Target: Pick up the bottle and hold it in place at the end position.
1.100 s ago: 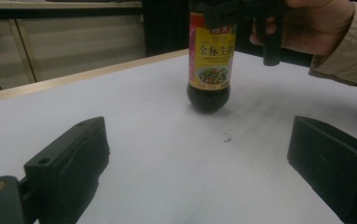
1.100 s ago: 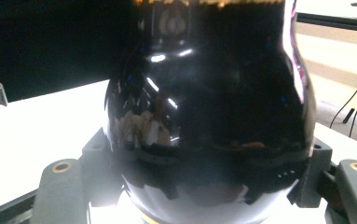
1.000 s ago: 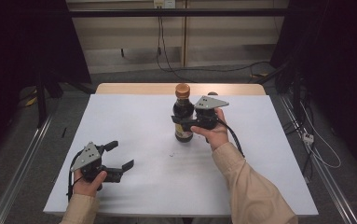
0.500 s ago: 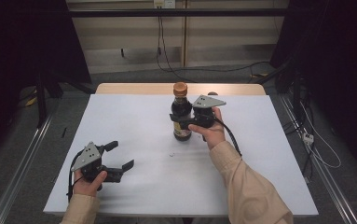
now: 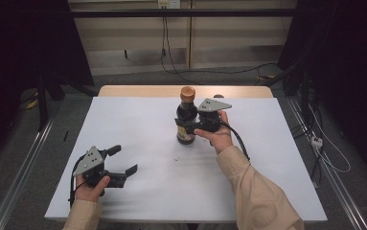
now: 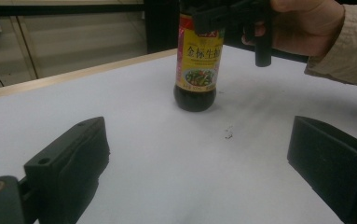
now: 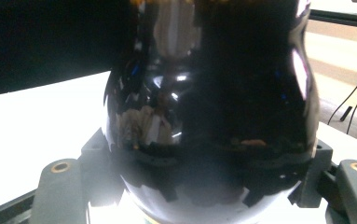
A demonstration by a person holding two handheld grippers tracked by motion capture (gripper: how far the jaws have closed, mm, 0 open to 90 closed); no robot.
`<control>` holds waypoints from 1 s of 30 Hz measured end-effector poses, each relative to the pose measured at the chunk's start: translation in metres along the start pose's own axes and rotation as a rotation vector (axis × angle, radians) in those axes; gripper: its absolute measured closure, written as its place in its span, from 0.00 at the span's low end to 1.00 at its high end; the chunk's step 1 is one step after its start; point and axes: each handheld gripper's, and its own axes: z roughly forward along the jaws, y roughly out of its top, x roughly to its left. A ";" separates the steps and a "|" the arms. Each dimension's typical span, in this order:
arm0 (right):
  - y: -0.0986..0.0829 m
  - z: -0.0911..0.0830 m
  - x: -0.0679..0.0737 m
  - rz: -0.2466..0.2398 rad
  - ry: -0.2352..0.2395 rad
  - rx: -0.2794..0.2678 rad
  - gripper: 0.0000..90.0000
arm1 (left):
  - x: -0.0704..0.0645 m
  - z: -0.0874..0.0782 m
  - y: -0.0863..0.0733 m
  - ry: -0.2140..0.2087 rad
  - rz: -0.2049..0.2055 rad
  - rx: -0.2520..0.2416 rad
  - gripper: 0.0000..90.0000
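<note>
A dark soy sauce bottle with an orange cap and a yellow label stands upright on the white table, right of centre. My right gripper is shut on its body, one jaw on each side. In the right gripper view the glossy dark bottle sits tight between the jaws of the right gripper. My left gripper rests open near the front left of the table, nothing between its fingers. From the left gripper, the bottle stands some way ahead, its base on the table.
A small dark speck lies on the table in front of the bottle. The table's wooden far edge shows beyond the white top. Cables and metal rails run along the floor on either side.
The bottle and my right gripper have shifted only very slightly. The left gripper has stayed put.
</note>
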 end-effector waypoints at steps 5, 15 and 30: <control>-0.001 0.000 -0.003 0.006 0.016 -0.002 0.31 | 0.000 0.001 0.000 -0.003 0.001 0.003 0.05; -0.001 0.000 -0.006 0.009 0.034 0.000 0.31 | 0.000 0.001 -0.001 0.001 -0.001 0.003 0.05; -0.004 -0.011 0.008 0.065 -0.109 0.022 0.22 | -0.001 0.001 -0.001 0.000 0.003 0.008 0.05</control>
